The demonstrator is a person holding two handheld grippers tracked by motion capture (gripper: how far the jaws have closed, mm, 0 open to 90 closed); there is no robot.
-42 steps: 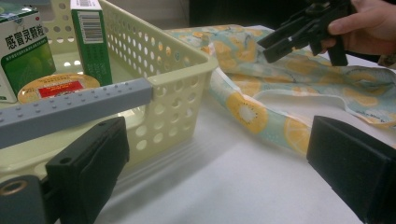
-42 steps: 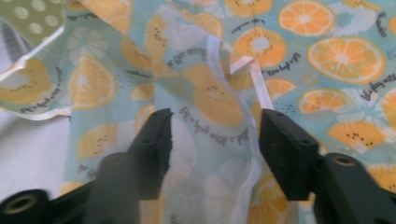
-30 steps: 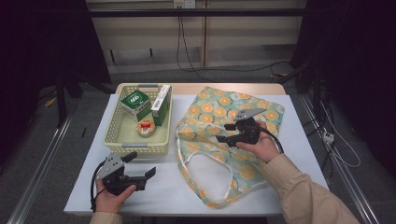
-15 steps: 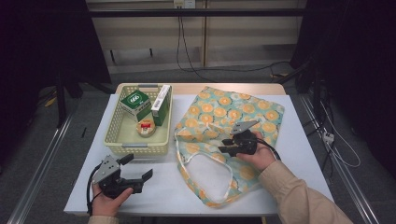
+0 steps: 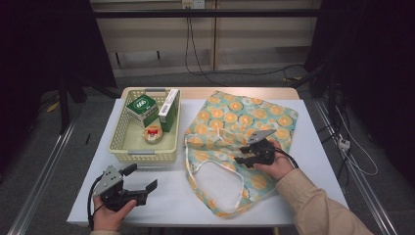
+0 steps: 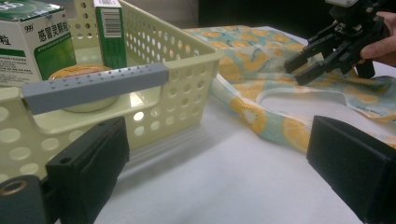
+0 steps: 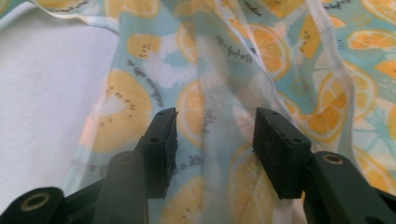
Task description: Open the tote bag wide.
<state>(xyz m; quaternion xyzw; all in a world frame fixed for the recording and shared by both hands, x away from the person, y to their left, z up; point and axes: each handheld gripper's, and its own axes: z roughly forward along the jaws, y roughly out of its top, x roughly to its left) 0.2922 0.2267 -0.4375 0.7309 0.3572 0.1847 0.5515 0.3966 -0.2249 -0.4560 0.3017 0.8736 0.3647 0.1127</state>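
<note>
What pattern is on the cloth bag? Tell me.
Orange slices on pale teal; the bag shows it best in the right gripper view.

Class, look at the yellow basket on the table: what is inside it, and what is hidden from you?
Inside the basket stand a green-and-white box and a narrower green box, with a small round tin lying on the floor beside them. The boxes cover part of the basket's floor.

Dim room w/ grey floor [image 5: 58,161], beige wall panels [image 5: 147,44], dangling cables [image 5: 188,39], white table [image 5: 171,196].
</note>
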